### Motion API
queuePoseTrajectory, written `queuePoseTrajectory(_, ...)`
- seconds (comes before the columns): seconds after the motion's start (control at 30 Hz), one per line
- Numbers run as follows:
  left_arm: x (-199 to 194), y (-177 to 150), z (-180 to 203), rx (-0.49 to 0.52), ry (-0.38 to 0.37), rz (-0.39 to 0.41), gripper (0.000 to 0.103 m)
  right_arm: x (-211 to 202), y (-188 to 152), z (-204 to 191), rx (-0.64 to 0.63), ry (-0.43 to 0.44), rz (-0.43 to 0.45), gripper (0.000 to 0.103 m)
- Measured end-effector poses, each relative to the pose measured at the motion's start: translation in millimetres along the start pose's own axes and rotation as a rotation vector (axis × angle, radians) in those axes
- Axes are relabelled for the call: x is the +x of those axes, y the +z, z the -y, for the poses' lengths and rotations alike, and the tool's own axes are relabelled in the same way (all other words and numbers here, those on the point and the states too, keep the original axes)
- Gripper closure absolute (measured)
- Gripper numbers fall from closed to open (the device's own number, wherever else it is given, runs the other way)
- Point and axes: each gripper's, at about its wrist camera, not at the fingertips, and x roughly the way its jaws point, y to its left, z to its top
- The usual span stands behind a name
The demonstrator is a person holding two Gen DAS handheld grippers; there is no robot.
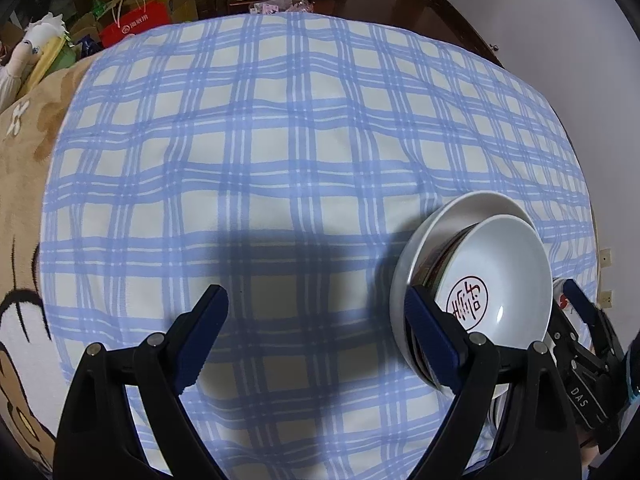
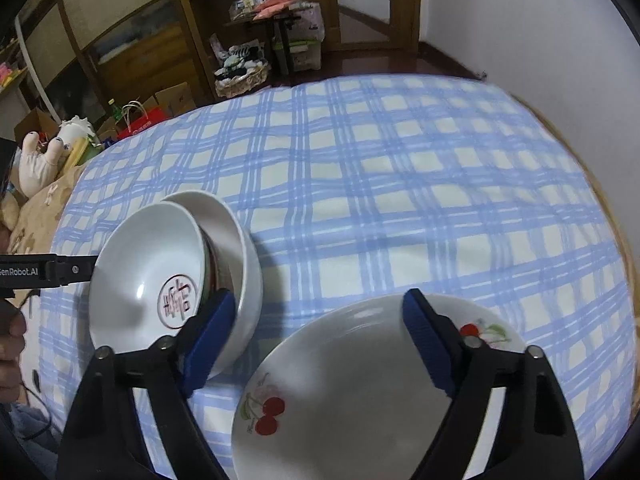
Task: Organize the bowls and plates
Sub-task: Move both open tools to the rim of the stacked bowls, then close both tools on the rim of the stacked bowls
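On the far left, a soft toy (image 2: 36, 164) lies beside a red paper bag (image 1: 134, 24) on the floor past the bed. A blue and white checked cloth (image 1: 280, 140) covers the bed. The left gripper (image 1: 316, 320) points down at the cloth with its jaws wide open. Nothing is between them, only bare cloth with a dark shadow on it. Its right finger (image 1: 430, 332) is in front of the stack of bowls (image 1: 472, 280), and I cannot tell if it touches the stack. The stack sits on the cloth, just right of that gripper. The top bowl (image 2: 148, 276) is white with a round red mark inside, and it leans in the bigger white bowl (image 2: 236, 256) under it. More bowls with dark rims are packed between them. Right of the stack lies a white plate with red cherries (image 2: 352, 392), flat on the cloth and near the stack. The right gripper (image 2: 316, 336) hangs over this plate with its jaws open. Its right finger (image 2: 428, 340) is over the plate and its left finger (image 2: 210, 336) is in front of the bowls. It has not grabbed anything.
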Motion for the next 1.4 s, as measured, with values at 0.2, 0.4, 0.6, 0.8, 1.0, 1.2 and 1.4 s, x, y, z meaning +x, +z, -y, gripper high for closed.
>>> queuePoseTrajectory(0.2,2.9,0.9,-1.2,-0.007,-0.018,0.006,0.014,3.5,-0.7,3.1,0.041,0.056,-0.024,0.028)
queuePoseTrajectory(0.4,3.6,0.2,-2.5,-0.008,-0.018,0.006,0.014,3.6,-0.9,2.8,0.043,0.058,-0.026,0.028)
queuePoseTrajectory(0.6,3.3,0.6,-2.5,-0.011,-0.022,0.005,0.014,3.2,-0.6,2.6,0.043,0.056,-0.025,0.028)
queuePoseTrajectory(0.8,3.9,-1.5,-5.9,-0.013,-0.022,0.002,0.013,3.3,0.0,1.3,0.04,0.054,-0.036,0.028)
queuePoseTrajectory(1.0,2.4,1.6,3.2,0.037,0.01,0.008,0.014,7.0,5.8,4.0,0.042,0.06,-0.088,0.028)
queuePoseTrajectory(1.2,6.0,4.2,2.1,0.023,-0.013,0.007,0.014,10.7,17.6,-1.5,0.021,0.041,-0.154,0.028)
queuePoseTrajectory(1.4,9.9,3.4,-0.2,0.036,-0.033,0.017,0.024,14.8,25.7,-4.0,0.023,0.036,-0.24,0.034)
